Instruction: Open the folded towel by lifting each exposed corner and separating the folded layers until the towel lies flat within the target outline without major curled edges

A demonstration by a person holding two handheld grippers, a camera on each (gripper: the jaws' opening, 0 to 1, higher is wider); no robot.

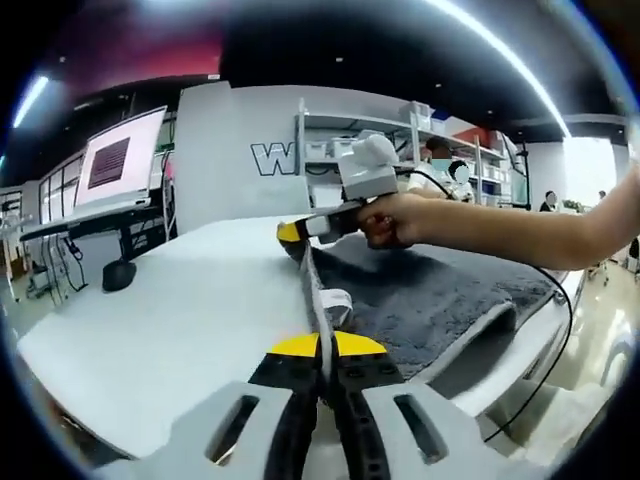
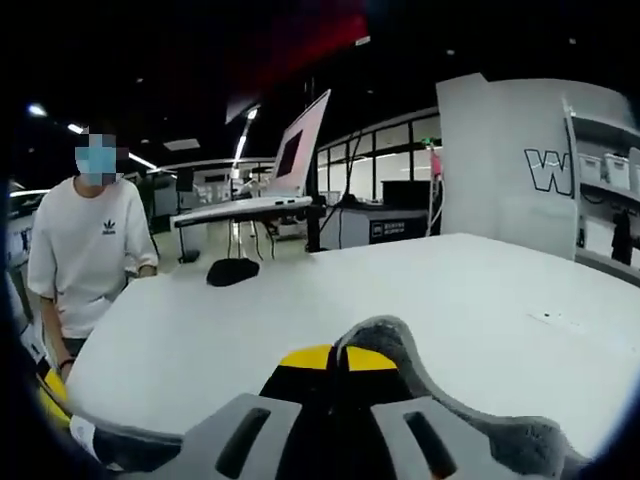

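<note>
A dark grey towel (image 1: 430,300) lies spread over the right part of the white table (image 1: 180,320), its near right edge drooping off the table. My left gripper (image 1: 322,348) is shut on the towel's near left edge, where a white label strip runs up from the jaws. At the far left corner, a hand holds my right gripper (image 1: 292,232), its yellow tip closed on the towel. In the right gripper view, my right gripper (image 2: 335,358) is shut on a curled grey fold of the towel (image 2: 395,340), raised a little above the table (image 2: 400,290).
A screen on a stand (image 1: 120,160) and a black object (image 1: 118,275) sit beyond the table's far left. A white panel (image 1: 240,160) and shelves (image 1: 400,150) stand behind. A black cable (image 1: 560,340) hangs at the right. A person in a white shirt (image 2: 90,250) stands at the table.
</note>
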